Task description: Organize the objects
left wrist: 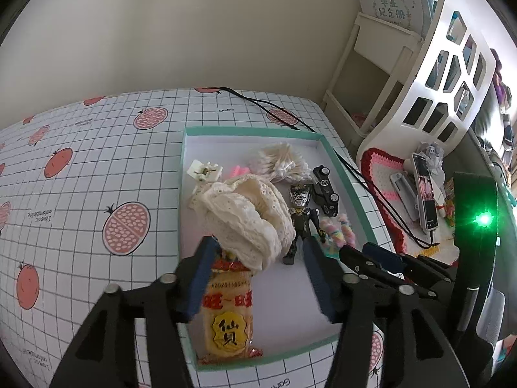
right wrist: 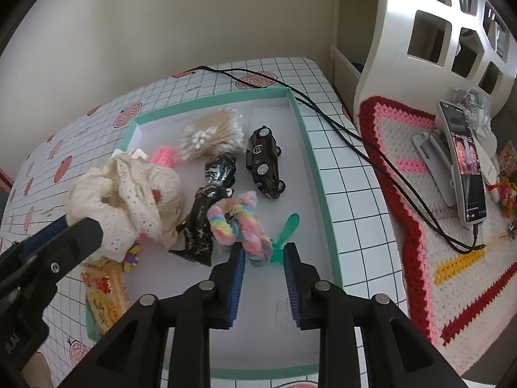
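Observation:
A shallow box with a teal rim (left wrist: 352,187) (right wrist: 320,174) lies on the checked table. In it are a cream lace cloth (left wrist: 245,213) (right wrist: 129,194), a yellow snack packet (left wrist: 227,320) (right wrist: 103,294), a black figure (left wrist: 302,213) (right wrist: 206,213), a black toy car (left wrist: 326,190) (right wrist: 263,161), a bag of cotton swabs (left wrist: 281,165) (right wrist: 210,135), a pastel fuzzy hair tie (left wrist: 339,229) (right wrist: 239,226) and a green clip (right wrist: 286,232). My left gripper (left wrist: 258,247) stands open over the packet's top and the cloth's near edge. My right gripper (right wrist: 263,249) is open, its tips either side of the hair tie's near end and the clip.
A black cable (right wrist: 339,129) runs across the table's far corner to a phone on a stand (right wrist: 465,161), on a crocheted mat (right wrist: 404,161) to the right. A white cut-out shelf (left wrist: 446,74) stands behind. A pink item (right wrist: 163,155) and a white clip (left wrist: 205,171) lie at the box's far side.

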`<state>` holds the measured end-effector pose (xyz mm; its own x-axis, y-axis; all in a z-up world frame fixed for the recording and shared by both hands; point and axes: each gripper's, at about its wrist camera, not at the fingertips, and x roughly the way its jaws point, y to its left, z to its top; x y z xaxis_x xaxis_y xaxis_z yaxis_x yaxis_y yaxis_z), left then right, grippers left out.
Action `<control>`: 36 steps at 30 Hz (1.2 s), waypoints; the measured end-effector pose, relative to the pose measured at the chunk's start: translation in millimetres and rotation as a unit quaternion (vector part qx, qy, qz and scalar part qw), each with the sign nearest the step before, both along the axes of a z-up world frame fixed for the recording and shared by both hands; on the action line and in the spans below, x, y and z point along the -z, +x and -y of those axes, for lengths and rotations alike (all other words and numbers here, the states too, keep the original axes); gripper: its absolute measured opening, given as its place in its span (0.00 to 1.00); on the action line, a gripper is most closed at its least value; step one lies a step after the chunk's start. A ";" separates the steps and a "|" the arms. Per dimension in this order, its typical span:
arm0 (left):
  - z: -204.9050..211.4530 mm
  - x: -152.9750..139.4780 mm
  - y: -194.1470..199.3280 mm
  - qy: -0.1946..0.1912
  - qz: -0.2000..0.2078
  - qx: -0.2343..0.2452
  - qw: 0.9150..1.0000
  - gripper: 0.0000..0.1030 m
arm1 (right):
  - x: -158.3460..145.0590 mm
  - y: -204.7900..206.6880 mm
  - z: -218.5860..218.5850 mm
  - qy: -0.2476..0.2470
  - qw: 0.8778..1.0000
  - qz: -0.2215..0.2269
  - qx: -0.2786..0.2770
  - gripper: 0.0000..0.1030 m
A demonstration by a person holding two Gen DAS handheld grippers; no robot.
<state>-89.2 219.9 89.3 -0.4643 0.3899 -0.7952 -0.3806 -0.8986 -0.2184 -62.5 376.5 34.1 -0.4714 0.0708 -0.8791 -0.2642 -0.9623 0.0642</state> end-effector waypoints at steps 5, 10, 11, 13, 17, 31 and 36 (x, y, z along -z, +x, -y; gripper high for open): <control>11.3 -5.2 8.0 0.011 0.000 -0.012 1.000 0.78 | -6.7 8.5 6.7 0.001 1.000 -0.005 -0.007 0.38; 23.5 -16.5 17.5 0.016 -0.019 -0.020 0.999 0.89 | -15.9 18.6 14.0 -0.005 1.000 -0.015 -0.011 0.52; 27.1 -17.9 18.2 0.021 -0.018 -0.024 0.999 0.91 | -17.4 20.4 16.2 -0.004 1.000 -0.015 -0.013 0.53; 35.3 -19.8 19.6 0.029 -0.015 -0.036 0.999 0.93 | -19.7 23.8 19.5 -0.004 1.000 -0.018 -0.015 0.57; 49.2 -21.9 21.2 0.025 -0.020 -0.061 0.998 0.98 | -24.0 31.6 25.6 -0.007 1.000 -0.021 -0.020 0.63; 91.4 -23.8 39.3 -0.008 -0.011 -0.090 0.996 1.00 | -29.8 56.4 49.9 0.002 0.999 -0.012 -0.033 0.84; 104.4 -27.7 53.7 -0.023 -0.023 -0.093 0.995 1.00 | -34.8 66.7 55.1 0.004 1.000 -0.013 -0.028 0.92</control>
<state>-35.5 115.5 117.0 -0.5610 0.2579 -0.7866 -0.2158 -0.9629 -0.1618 4.2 321.4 68.9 -0.4973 0.0514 -0.8661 -0.2087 -0.9760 0.0619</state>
